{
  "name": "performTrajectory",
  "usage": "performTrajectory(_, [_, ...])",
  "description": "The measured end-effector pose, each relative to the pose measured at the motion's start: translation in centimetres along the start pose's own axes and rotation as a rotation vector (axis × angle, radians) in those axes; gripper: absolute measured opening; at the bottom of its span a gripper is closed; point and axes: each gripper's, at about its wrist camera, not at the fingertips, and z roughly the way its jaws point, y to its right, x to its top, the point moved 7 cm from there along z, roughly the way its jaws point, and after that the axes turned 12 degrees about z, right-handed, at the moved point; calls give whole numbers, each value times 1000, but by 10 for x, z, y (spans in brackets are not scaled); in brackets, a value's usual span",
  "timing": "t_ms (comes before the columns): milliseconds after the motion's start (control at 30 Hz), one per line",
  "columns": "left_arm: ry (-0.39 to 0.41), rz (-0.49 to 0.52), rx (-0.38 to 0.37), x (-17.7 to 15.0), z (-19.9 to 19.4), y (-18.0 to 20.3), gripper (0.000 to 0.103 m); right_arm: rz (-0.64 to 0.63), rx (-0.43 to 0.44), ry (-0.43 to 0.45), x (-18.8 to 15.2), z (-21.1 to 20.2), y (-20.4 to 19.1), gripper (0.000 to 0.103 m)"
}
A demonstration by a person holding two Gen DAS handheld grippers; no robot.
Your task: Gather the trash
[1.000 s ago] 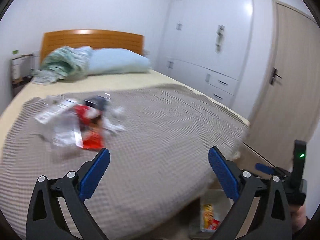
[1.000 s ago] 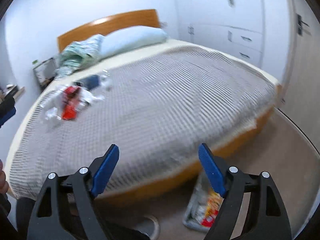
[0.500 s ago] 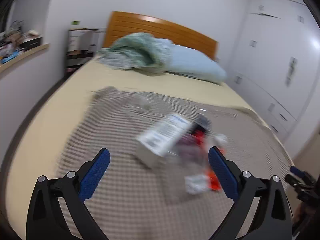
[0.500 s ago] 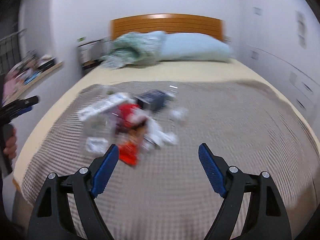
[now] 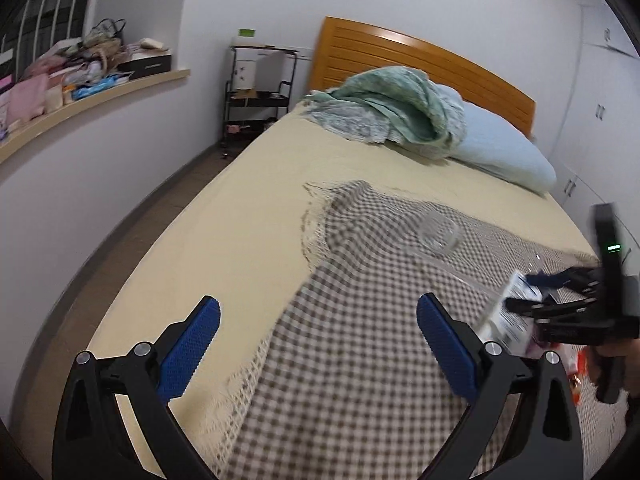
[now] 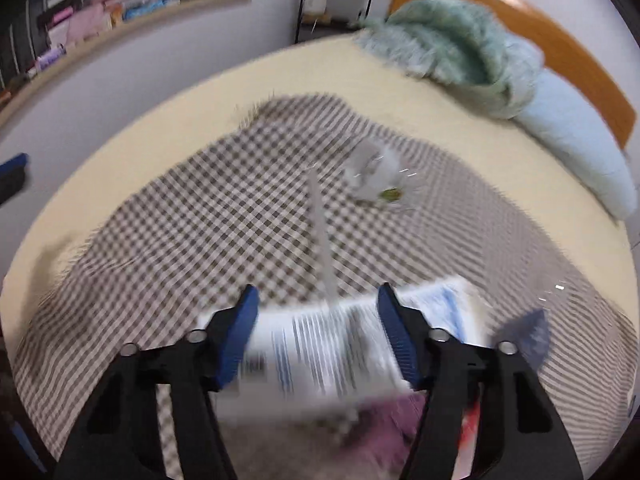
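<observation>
A white printed box (image 6: pixel 320 352) lies on the checked blanket among the trash, blurred by motion. My right gripper (image 6: pixel 318 292) hangs just over it with its jaws closing. The box sits between the blue pads, and I see no firm press on it. The left wrist view shows the same right gripper (image 5: pixel 520 292) at the box (image 5: pixel 514 320) on the far right. A clear plastic cup (image 5: pixel 439 232) lies further up the blanket. Red wrapper (image 5: pixel 580 364) shows under the box. My left gripper (image 5: pixel 318 304) is open over the blanket's fringe, holding nothing.
The checked blanket (image 5: pixel 360 360) covers a cream sheet (image 5: pixel 240 240). A green throw (image 5: pixel 392 104) and a blue pillow (image 5: pixel 504 156) lie by the wooden headboard (image 5: pixel 420 48). A black cart (image 5: pixel 256 96) and a cluttered shelf (image 5: pixel 80 76) stand to the left. A dark blue scrap (image 6: pixel 528 332) lies right of the box.
Both views swung from the foot of the bed toward the trash pile. The right gripper came down over the white box and its jaws narrowed. The left gripper moved past the pile to its left.
</observation>
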Motion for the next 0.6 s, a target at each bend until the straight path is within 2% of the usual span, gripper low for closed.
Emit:
performTrajectory(33, [-3,-9,-4,2,5,-3,96,-2,-4,-34,2,16,-1,50])
performTrajectory(67, [-3,-12,-5,4,9,-3,96,-4,-4,-66,0,29,-1,37])
performTrajectory(100, [-4,-12,-6,9,15,-3,96,-3,0,-87,1,39,-1,6])
performTrajectory(200, [8,25,-9,24,35,7,96,22,44,-68,4,37,3,5])
performTrajectory(333, [41,102,-50,49,67,39,96,26,45,102,7,-23,26,5])
performTrajectory(400, [48,159,-118,61,89,68,96,43,27,191,2,-63,54,5])
performTrajectory(433, [46,184,-149,65,99,82,96,48,15,217,0,-74,66,5])
performTrajectory(500, [37,245,-256,73,124,121,96,72,-14,266,-10,-101,99,5])
performTrajectory(533, [32,280,-277,77,135,136,96,83,-29,285,-14,-112,113,5])
performTrajectory(600, [24,356,-321,85,163,172,88,107,-41,308,-22,-126,134,5])
